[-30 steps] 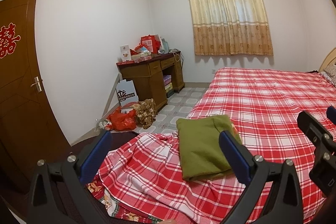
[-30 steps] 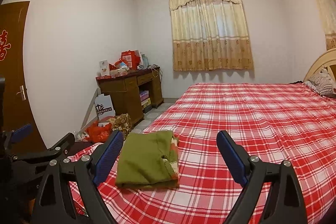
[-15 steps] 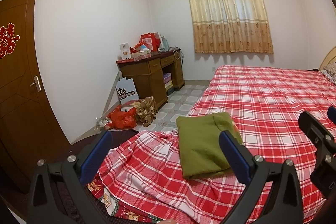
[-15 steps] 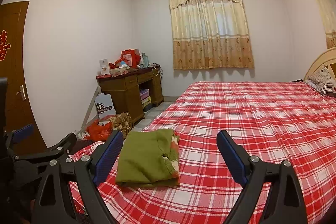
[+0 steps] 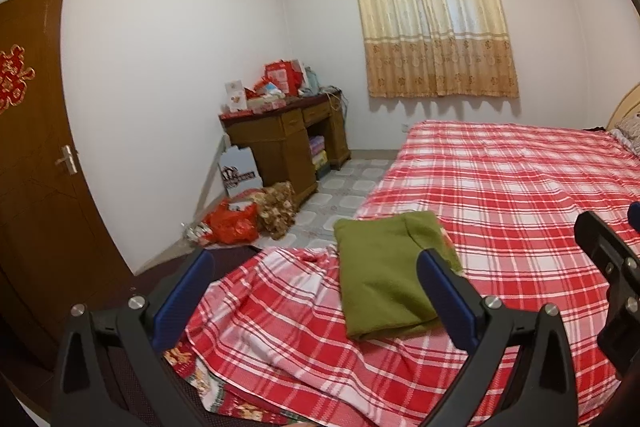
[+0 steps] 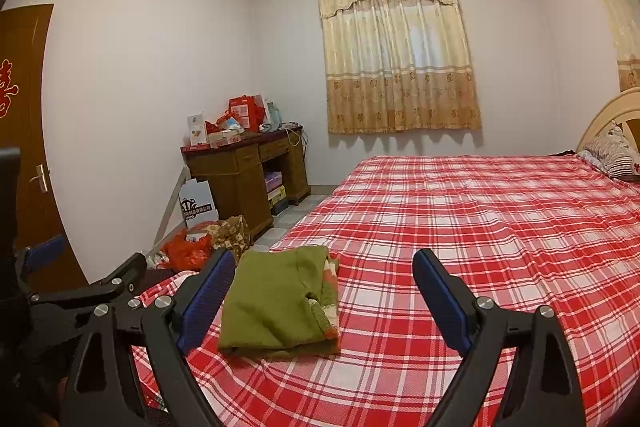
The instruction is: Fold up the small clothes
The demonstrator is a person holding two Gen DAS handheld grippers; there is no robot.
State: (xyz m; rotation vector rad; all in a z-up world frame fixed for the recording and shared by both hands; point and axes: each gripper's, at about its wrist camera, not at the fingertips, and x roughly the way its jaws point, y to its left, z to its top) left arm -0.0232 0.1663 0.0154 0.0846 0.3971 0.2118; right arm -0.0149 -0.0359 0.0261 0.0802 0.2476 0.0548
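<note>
A folded olive-green garment (image 5: 384,275) lies near the foot corner of a bed with a red plaid sheet (image 5: 520,187). In the right wrist view the garment (image 6: 280,303) shows a patterned lining at its right edge. My left gripper (image 5: 316,287) is open and empty, held above the bed's rumpled corner, its right finger in front of the garment. My right gripper (image 6: 324,291) is open and empty, above the bed just right of the garment. Neither touches the cloth.
A wooden desk (image 5: 288,143) with red boxes stands against the far wall. Red bags and clutter (image 5: 240,223) lie on the tiled floor beside it. A brown door (image 5: 32,163) is at left. A curtained window (image 5: 432,27) is behind. A pillow (image 6: 612,151) lies at the headboard.
Both grippers have tilted or lifted slightly, so the scene sits a little lower in both views. The garment has not moved and both grippers stay open.
</note>
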